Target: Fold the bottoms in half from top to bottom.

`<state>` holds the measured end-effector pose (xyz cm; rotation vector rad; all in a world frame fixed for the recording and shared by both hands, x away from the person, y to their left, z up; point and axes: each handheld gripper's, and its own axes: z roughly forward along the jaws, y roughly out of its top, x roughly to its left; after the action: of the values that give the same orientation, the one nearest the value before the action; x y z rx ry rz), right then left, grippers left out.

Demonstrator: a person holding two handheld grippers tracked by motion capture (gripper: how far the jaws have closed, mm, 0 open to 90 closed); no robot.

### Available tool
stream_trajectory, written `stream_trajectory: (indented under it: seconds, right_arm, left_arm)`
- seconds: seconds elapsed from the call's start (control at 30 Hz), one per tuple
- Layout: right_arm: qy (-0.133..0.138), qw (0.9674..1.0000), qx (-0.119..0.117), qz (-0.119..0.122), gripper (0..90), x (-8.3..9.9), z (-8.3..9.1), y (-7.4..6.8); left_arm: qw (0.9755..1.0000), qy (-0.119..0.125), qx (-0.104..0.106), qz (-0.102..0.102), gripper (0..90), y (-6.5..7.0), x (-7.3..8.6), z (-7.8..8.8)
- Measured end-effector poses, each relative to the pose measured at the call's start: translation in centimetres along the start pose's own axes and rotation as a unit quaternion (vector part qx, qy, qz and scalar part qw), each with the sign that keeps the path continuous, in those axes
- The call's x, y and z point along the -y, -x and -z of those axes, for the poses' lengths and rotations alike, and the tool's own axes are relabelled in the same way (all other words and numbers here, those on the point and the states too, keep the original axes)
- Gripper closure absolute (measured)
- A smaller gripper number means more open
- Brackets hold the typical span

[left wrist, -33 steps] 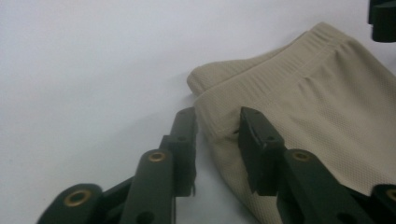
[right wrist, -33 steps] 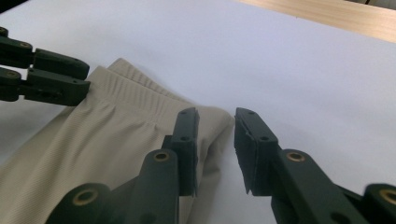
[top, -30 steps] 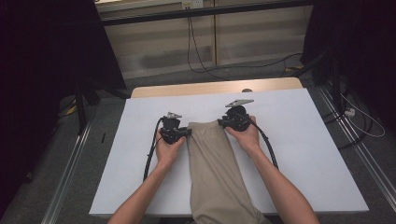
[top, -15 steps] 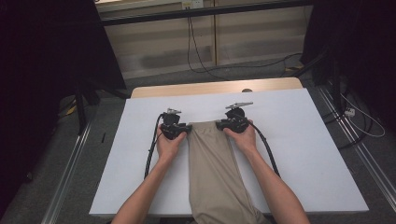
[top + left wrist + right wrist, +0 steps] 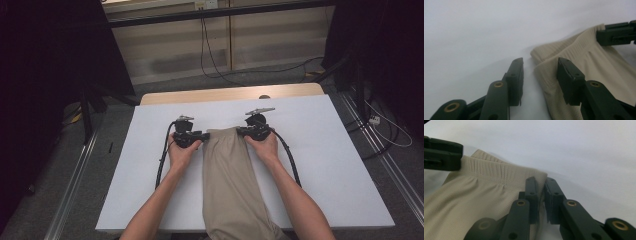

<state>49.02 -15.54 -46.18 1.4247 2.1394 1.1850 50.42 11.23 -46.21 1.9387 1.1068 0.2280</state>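
Left gripper [image 5: 539, 72] opening, straddling beige cloth's [image 5: 227, 170] corner; right gripper [image 5: 541, 192] closing on waistband

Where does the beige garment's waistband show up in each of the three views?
High view: beige waistband mid-table, between the two grippers.
Left gripper view: right of centre, running up to the far jaws.
Right gripper view: left of centre, its corner between the near jaws.
Shared landmark: white table cover.
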Motion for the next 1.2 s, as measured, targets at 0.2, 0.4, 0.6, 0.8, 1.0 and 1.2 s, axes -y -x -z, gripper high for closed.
stream_trajectory:
  seconds: [0.2,0.4,0.6,0.8,1.0,1.2]
  right_arm:
    - [-0.003,1.0000,0.003,-0.001,81.8,0.0,0.2,0.2]
    - [0.024,0.9997,-0.007,-0.002,81.8,-0.9,1.5,0.1]
    - [0.067,0.9977,-0.012,0.000,81.7,-3.4,3.7,0.2]
    - [0.114,0.9933,-0.016,0.005,81.4,-6.4,6.2,0.3]
    - [0.144,0.9893,-0.016,0.017,81.3,-9.1,8.5,0.7]
    - [0.168,0.9857,-0.006,0.015,81.3,-11.3,10.5,1.3]
  left_arm:
    - [0.9997,-0.017,0.017,-0.007,70.3,0.8,-0.2,-0.8]
    - [0.9987,0.016,0.048,0.007,81.7,0.5,-1.3,0.2]
    - [0.9979,0.050,0.038,-0.016,81.7,1.3,-4.8,1.9]
    - [0.9953,0.082,0.029,-0.042,81.7,2.1,-8.3,3.4]
    - [0.9921,0.106,0.039,-0.055,81.6,2.8,-11.1,4.0]
    - [0.9881,0.126,0.034,-0.081,81.6,4.1,-14.3,4.8]
